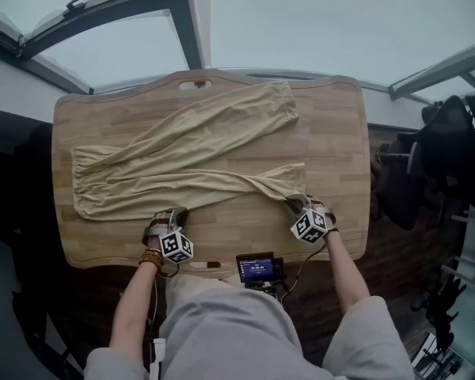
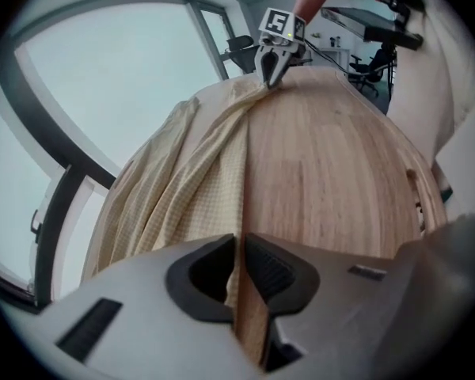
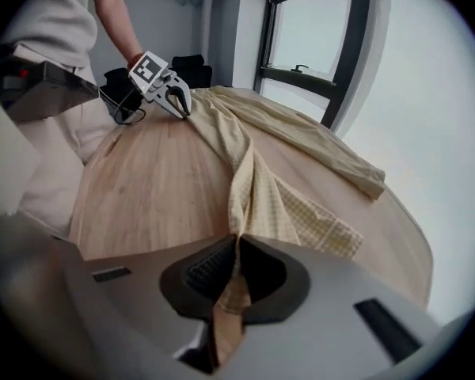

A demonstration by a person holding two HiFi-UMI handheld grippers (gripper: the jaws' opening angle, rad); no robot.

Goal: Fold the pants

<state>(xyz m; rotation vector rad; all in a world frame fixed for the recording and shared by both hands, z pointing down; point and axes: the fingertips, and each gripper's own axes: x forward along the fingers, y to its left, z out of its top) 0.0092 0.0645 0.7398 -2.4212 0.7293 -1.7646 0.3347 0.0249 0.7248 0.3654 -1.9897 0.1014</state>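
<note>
Pale yellow checked pants lie spread on the wooden table, with the waist at the left and the two legs running right in a V. My left gripper is at the near edge of the pants by the waist. Seen in the left gripper view, its jaws are shut on that fabric edge. My right gripper is at the hem of the near leg, shut on a bunched fold of cloth that runs between its pads. Each gripper shows in the other's view: right, left.
A small device with a lit screen sits at the table's near edge, between my arms. A slot handle is cut in the far edge. Dark equipment stands right of the table. Window frames run behind it.
</note>
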